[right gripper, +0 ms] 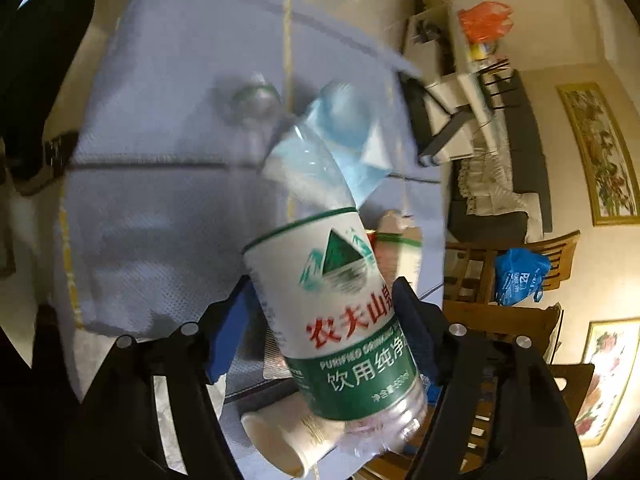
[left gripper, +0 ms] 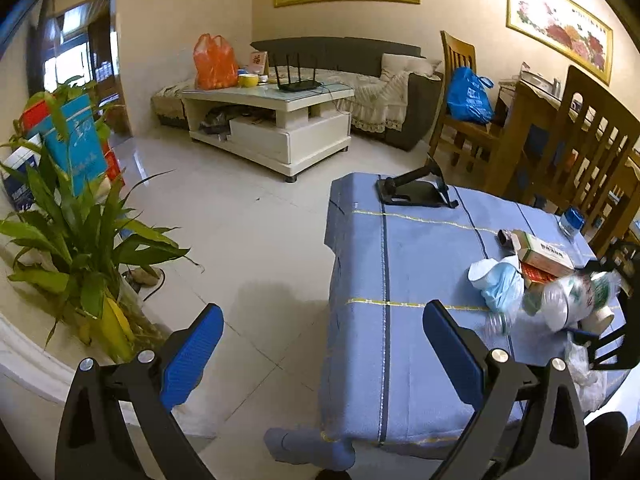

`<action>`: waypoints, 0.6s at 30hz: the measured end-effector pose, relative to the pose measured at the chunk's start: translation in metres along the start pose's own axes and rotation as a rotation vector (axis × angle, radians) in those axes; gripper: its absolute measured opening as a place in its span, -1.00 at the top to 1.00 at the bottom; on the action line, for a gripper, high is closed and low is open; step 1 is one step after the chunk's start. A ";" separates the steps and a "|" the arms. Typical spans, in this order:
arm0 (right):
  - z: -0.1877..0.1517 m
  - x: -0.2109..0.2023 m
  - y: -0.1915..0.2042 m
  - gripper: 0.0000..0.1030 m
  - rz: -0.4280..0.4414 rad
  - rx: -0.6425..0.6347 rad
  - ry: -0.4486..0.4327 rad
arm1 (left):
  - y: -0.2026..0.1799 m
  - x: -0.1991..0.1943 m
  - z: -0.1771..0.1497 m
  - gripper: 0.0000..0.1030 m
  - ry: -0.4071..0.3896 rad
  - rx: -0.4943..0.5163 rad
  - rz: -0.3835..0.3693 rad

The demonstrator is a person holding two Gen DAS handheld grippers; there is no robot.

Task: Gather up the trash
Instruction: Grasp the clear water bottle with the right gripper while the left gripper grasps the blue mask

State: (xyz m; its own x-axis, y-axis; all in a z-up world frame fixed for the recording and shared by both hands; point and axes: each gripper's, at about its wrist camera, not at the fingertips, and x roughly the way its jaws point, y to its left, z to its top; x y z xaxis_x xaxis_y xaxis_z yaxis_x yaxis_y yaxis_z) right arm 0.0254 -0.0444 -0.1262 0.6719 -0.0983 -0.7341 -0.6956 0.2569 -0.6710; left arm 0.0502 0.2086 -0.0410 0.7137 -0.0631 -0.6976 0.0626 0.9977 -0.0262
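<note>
My right gripper (right gripper: 320, 328) is shut on a clear plastic water bottle (right gripper: 340, 312) with a white and green label, held tilted above the blue tablecloth (right gripper: 168, 140). The bottle also shows blurred in the left wrist view (left gripper: 568, 300), with the right gripper (left gripper: 600, 340) beside it. Trash lies on the cloth: a blue face mask (left gripper: 500, 284), a small carton box (left gripper: 544, 256), a paper cup (left gripper: 598, 318) and a red packet (left gripper: 536, 274). My left gripper (left gripper: 324, 344) is open and empty over the table's near left edge.
A black phone stand (left gripper: 416, 190) sits at the table's far end, a small jar with a blue lid (left gripper: 571, 220) at its right edge. A potted plant (left gripper: 80, 248) stands left. Wooden chairs (left gripper: 580, 148), a white coffee table (left gripper: 272, 120) and a sofa (left gripper: 360, 80) lie beyond.
</note>
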 end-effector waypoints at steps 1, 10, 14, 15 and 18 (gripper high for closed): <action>0.000 -0.007 -0.006 -0.30 -0.002 0.016 -0.018 | -0.002 0.001 0.000 -0.88 0.002 0.001 -0.001; -0.045 -0.065 -0.069 -0.28 0.102 0.439 -0.248 | -0.047 0.007 0.023 -0.88 0.015 0.023 -0.090; -0.090 -0.062 -0.096 -0.27 0.255 0.701 -0.308 | -0.085 0.020 0.032 -0.88 0.040 0.069 -0.172; -0.107 -0.064 -0.105 -0.27 0.304 0.797 -0.347 | -0.098 0.028 0.032 -0.88 0.066 0.092 -0.196; -0.163 -0.071 -0.127 -0.27 0.420 1.050 -0.464 | -0.137 0.055 0.027 -0.88 0.136 0.174 -0.265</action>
State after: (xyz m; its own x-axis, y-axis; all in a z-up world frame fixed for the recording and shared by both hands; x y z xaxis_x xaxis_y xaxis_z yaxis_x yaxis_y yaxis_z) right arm 0.0242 -0.2264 -0.0058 0.6209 0.4765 -0.6225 -0.4813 0.8585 0.1772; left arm 0.0998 0.0682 -0.0565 0.5578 -0.3041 -0.7723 0.3600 0.9270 -0.1049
